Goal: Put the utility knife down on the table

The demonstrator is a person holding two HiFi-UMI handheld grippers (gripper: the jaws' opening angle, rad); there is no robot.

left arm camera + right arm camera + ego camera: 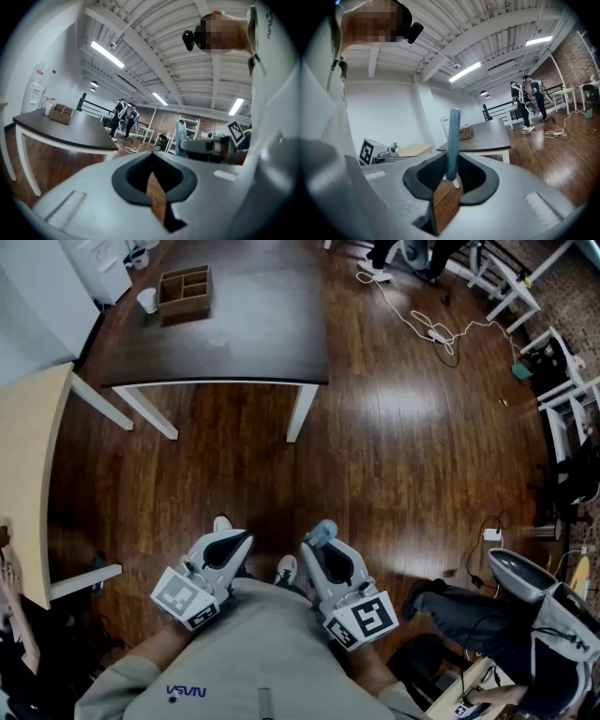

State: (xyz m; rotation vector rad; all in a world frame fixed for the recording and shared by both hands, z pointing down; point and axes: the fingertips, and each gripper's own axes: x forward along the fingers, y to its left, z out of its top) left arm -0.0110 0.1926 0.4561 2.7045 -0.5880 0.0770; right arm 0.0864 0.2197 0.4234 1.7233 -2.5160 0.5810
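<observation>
My right hand-held gripper (451,180) clamps blue utility knife (453,140); tabletop (253,315) at 12 o'clock.
The left hand-held gripper (150,159) has jaws together, empty; both near level; shirt (186,693) reads NASA.

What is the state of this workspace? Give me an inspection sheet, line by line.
Surface: dark table stands ahead, across the wood floor.
Job's things: blue utility knife stands upright in the right tool, not yet on the table.
Clutter: wooden divided box and white cup sit at the table's left end.
Tools: right tool is shut on the knife. Left tool has its jaws together, nothing between.
Cables: white cable lies loose on the floor to the right of the table.
Surroundings: light wooden table at left, white racks at right, seated person at lower right.
</observation>
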